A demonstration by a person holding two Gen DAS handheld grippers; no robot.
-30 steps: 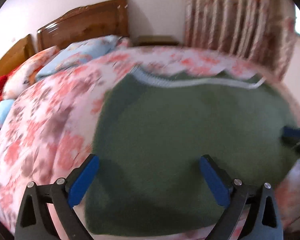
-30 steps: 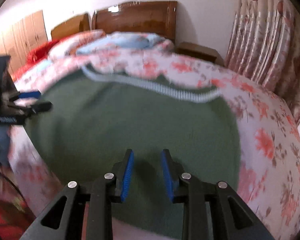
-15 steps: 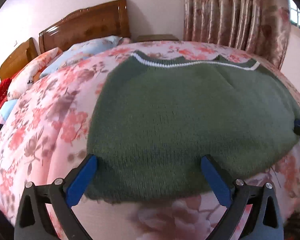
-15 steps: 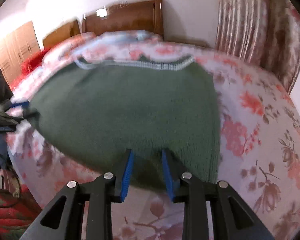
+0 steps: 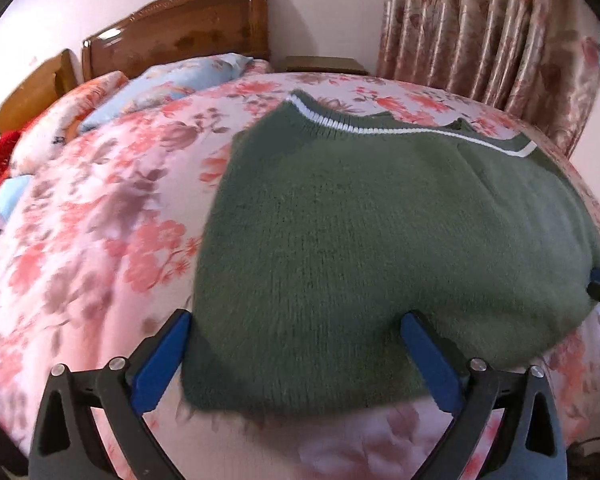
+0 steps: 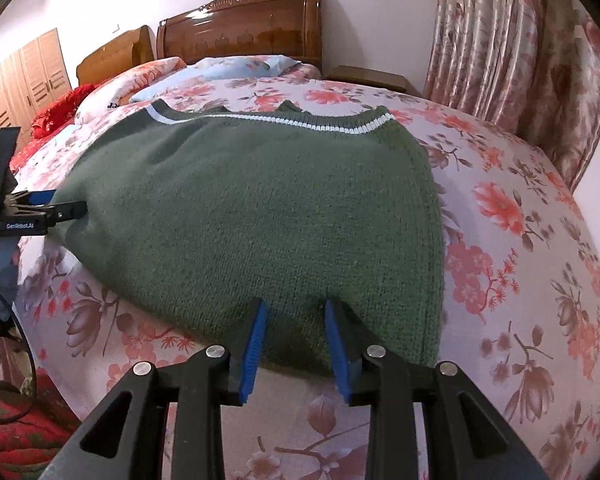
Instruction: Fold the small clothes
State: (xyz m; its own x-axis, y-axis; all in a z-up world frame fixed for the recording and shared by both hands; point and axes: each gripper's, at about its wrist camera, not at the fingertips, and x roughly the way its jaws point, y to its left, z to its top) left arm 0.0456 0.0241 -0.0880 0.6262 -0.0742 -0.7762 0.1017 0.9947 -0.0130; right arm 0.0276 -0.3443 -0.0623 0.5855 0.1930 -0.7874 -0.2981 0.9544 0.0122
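Observation:
A small dark green knitted sweater (image 5: 380, 240) with a white stripe along its far edge lies flat on the floral bedspread (image 5: 100, 240); it also shows in the right wrist view (image 6: 268, 208). My left gripper (image 5: 296, 320) is wide open, its blue pads straddling the sweater's near edge above the near left corner. My right gripper (image 6: 296, 306) is partly open, its pads at the near edge by the right corner, with no cloth pinched. The left gripper also appears at the left in the right wrist view (image 6: 66, 210).
Pillows (image 6: 236, 70) and a wooden headboard (image 6: 244, 28) stand at the far end of the bed. Floral curtains (image 6: 512, 52) hang on the right, a nightstand (image 6: 368, 76) beside them. Red cloth and cables (image 6: 4, 412) lie off the bed's left edge.
The sweater was laid flat and has settled on the bed. Both grippers drew back towards its near edge. The left stays wide open, the right partly open.

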